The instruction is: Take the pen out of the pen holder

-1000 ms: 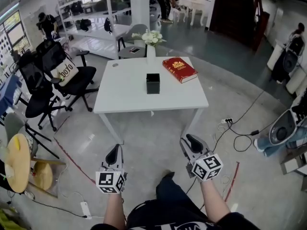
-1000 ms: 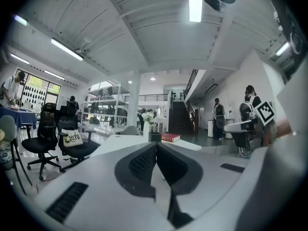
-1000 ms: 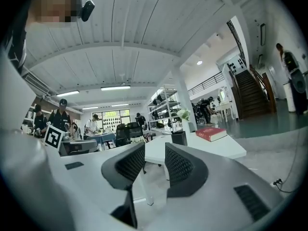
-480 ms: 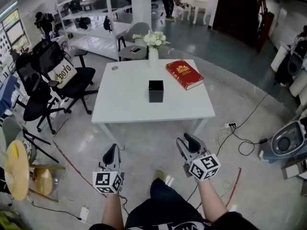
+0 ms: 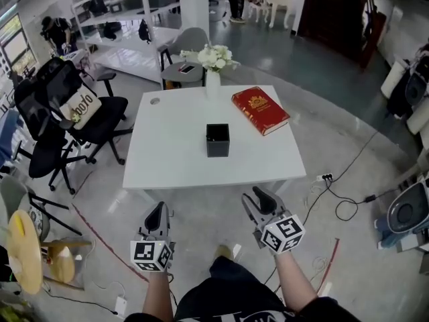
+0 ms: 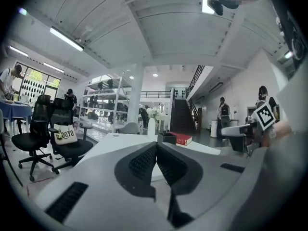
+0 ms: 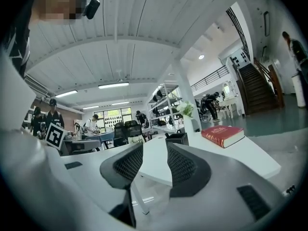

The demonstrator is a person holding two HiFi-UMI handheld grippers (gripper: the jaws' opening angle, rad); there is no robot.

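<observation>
Table (image 5: 173, 154) and grippers are closer than a second ago: the white top has slid lower in the head view, and both grippers now hang over the floor just short of its near edge. The left gripper (image 5: 159, 213) has its jaws pressed together on nothing, while the right gripper (image 5: 257, 197) holds its jaws spread and empty, a little wider than before. The black pen holder (image 5: 217, 140) stands untouched near the table's middle, well ahead of both grippers, with the red book (image 5: 261, 110) and the vase of white flowers (image 5: 212, 79) beyond it; any pen inside is too small to make out.
</observation>
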